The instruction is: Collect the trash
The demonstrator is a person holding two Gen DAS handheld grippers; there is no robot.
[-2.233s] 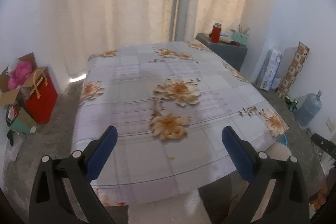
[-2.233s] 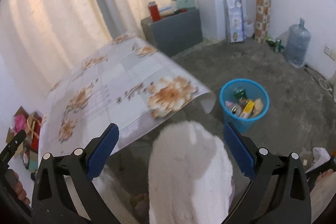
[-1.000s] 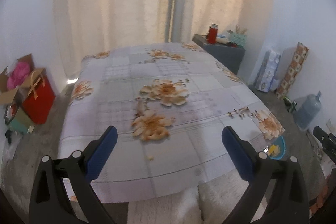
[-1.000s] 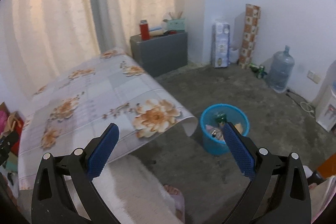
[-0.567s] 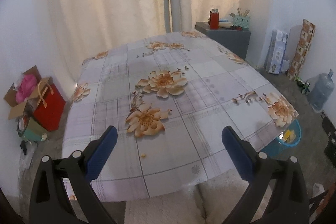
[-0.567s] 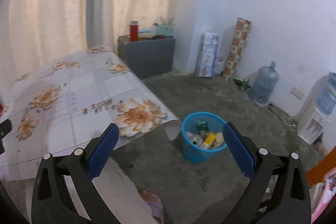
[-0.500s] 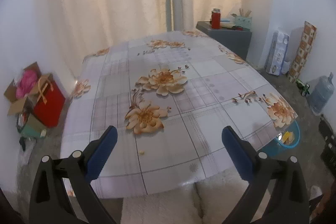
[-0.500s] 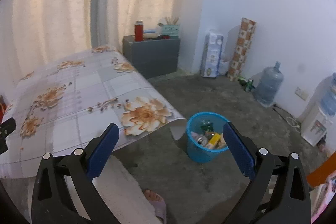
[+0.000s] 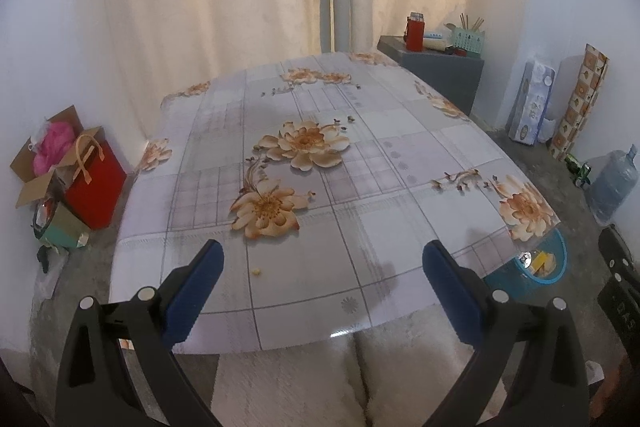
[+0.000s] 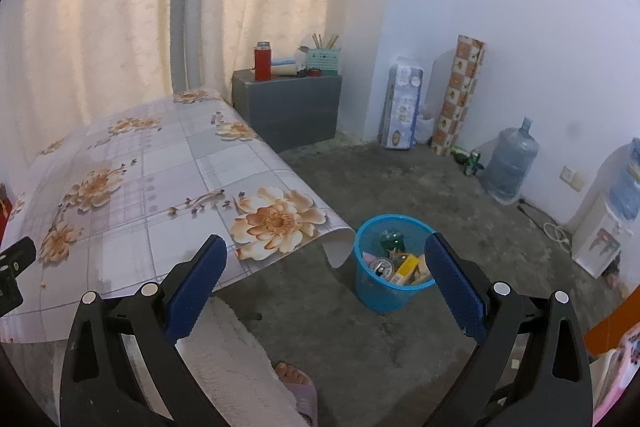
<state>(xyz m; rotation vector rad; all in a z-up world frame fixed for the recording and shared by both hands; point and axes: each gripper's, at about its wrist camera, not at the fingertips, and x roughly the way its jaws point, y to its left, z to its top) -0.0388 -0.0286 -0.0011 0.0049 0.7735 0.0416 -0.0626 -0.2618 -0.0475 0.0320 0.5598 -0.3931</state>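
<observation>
A blue plastic trash bin point(image 10: 390, 291) stands on the concrete floor by the table's near right corner, holding several pieces of trash; part of the bin point(image 9: 556, 267) peeks out past that corner in the left wrist view. A small yellowish crumb point(image 9: 256, 271) lies on the floral tablecloth point(image 9: 360, 187) near the front edge. My left gripper point(image 9: 322, 267) hovers open over the front of the table, nothing between its fingers. My right gripper point(image 10: 326, 259) is open above the floor, with the bin just inside its right finger.
A grey cabinet point(image 10: 288, 107) with a red flask point(image 10: 263, 61) stands by the curtain. A water jug point(image 10: 510, 163), a patterned roll and a white pack line the right wall. A red bag point(image 9: 94, 173) and boxes sit left. A person's white-clad legs and a foot point(image 10: 294, 375) are below.
Both views have steadied over the last second. The left view settled over the table. The right view swung right and levelled, bringing the blue bin between its fingers.
</observation>
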